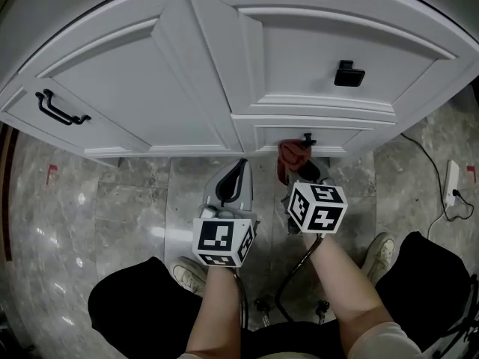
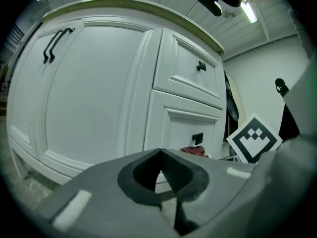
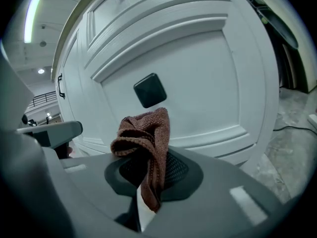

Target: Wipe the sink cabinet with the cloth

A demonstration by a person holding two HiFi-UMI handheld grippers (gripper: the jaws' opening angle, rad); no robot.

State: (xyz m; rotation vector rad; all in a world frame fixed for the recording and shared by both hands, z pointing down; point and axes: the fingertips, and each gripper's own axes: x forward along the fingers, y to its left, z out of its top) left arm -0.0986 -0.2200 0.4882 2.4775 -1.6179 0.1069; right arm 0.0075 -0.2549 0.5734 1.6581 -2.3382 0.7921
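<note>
Pinched between the closed jaws of the right gripper [image 3: 148, 180], the bunched reddish-brown knitted cloth [image 3: 144, 142] is held close to the white curved sink cabinet [image 1: 187, 81], just below a black square drawer knob [image 3: 150, 90], while the left gripper [image 2: 161, 175] is seen closed and empty.

A coarse, knitted cloth [image 3: 144, 142] is held in the matt grey, seemingly plastic right gripper [image 3: 147, 182]. Just beyond its jaws, the sink cabinet [image 3: 198, 83] is painted smooth with a soft sheen, and the knob [image 3: 150, 90] is matt black. Beneath, the floor [image 1: 97, 215] is seen as glossy polished stone.
</note>
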